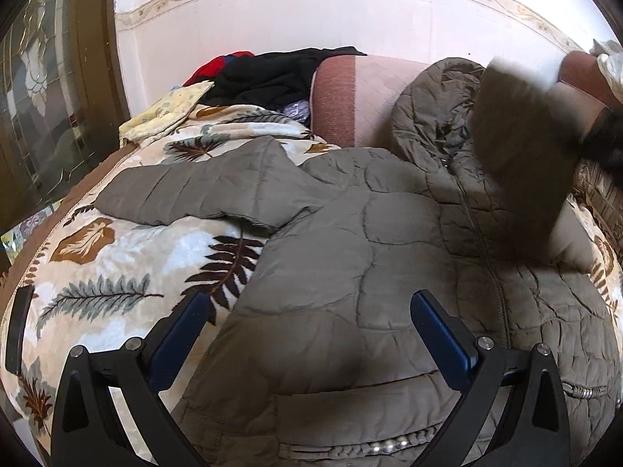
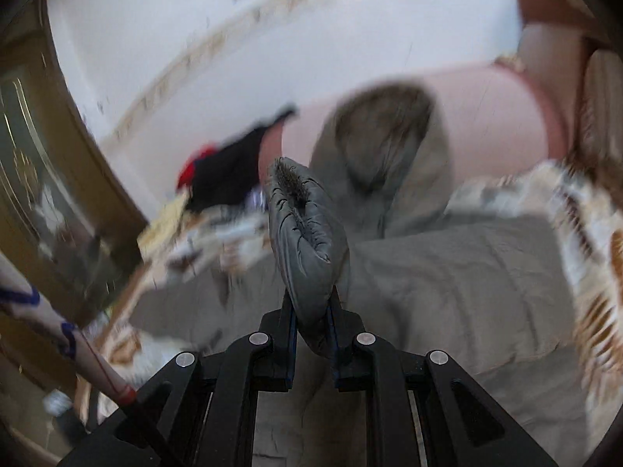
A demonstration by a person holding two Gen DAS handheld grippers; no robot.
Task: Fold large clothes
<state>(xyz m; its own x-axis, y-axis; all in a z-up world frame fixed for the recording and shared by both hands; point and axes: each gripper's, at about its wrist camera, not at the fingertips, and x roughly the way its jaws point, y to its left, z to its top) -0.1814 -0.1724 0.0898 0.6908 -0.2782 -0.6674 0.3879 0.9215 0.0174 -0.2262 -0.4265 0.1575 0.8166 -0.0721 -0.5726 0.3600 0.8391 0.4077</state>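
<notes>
Left wrist view shows your left gripper with its jaws spread wide and nothing between them, hanging over the grey quilted jacket. That jacket lies flat on the leaf-print blanket, one sleeve stretched out to the left and its hood up against the pink sofa back. Your right gripper is clamped on a puckered grey cuff, lifted clear of the jacket body; the surroundings are badly smeared, so it is probably the other sleeve's end.
</notes>
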